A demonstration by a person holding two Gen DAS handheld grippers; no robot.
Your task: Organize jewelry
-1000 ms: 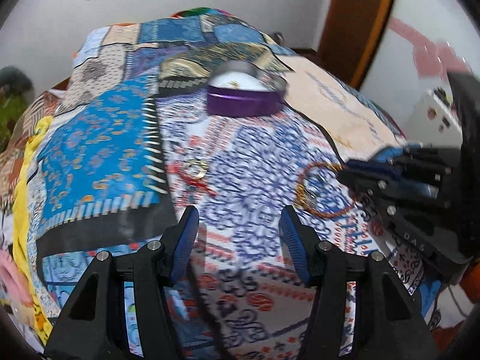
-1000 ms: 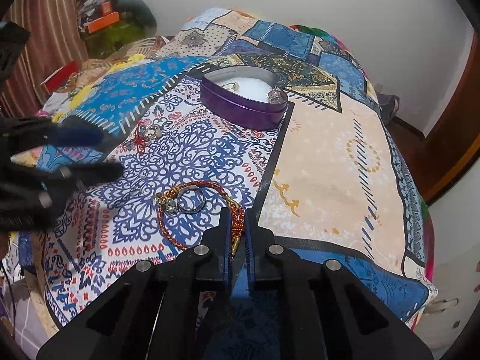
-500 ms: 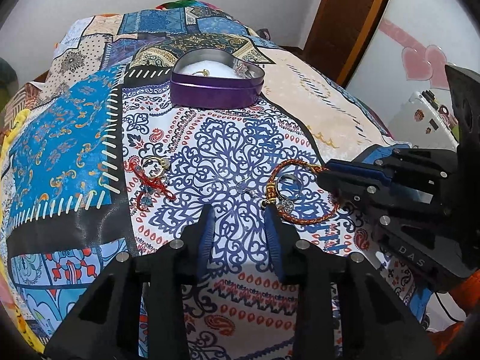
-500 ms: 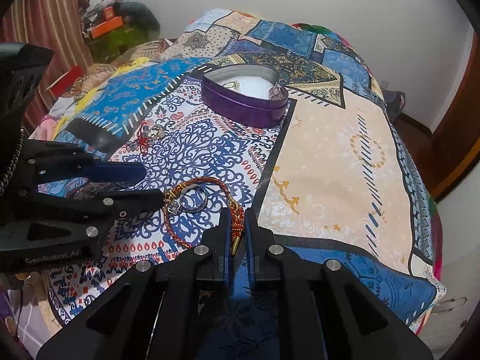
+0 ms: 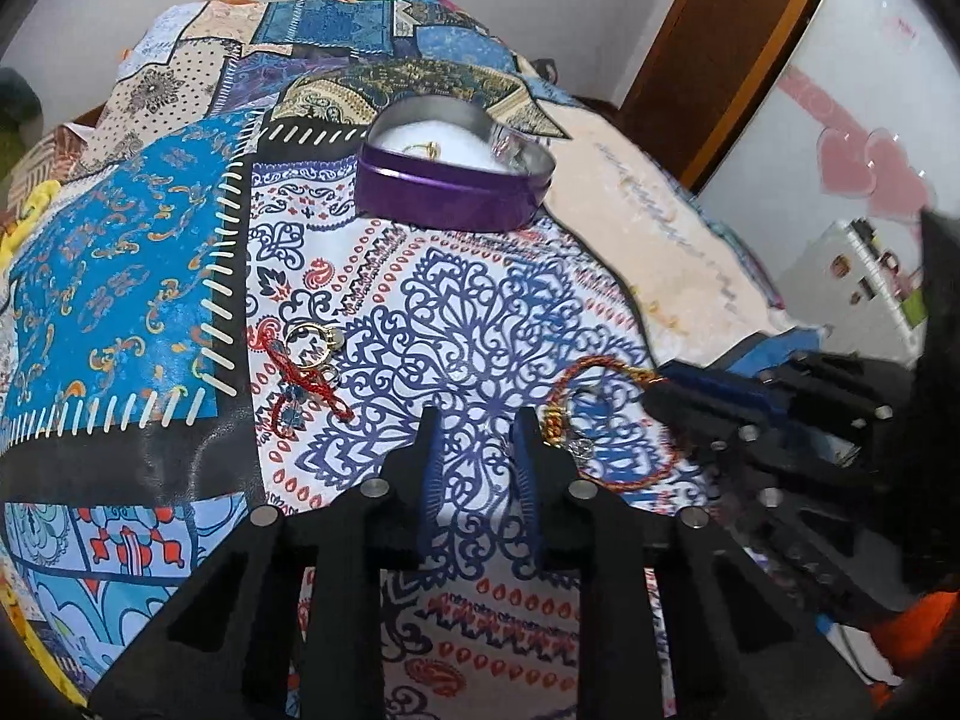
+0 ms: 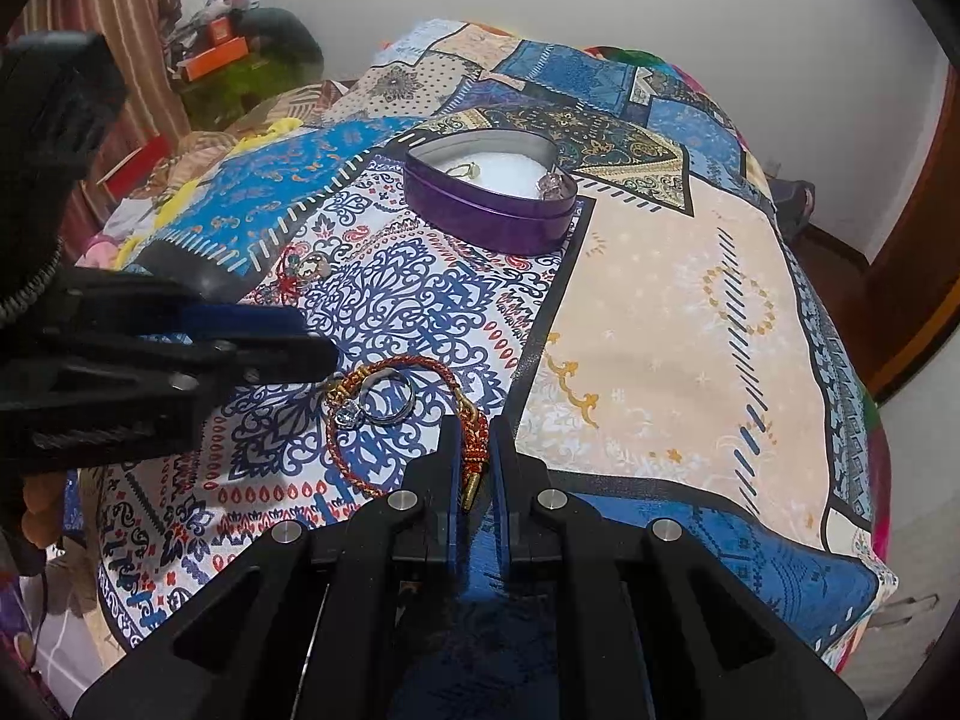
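Since 1 second ago your left claw [image 5: 474,450] has been narrowing and closing in beside the bracelet [image 6: 408,420] on the bed [image 6: 660,312]; it is part open, holding nothing; your right claw [image 6: 474,450] is pinching the bracelet's clasp end; keep that pinch firm while lifting toward the purple tin [image 6: 486,210].
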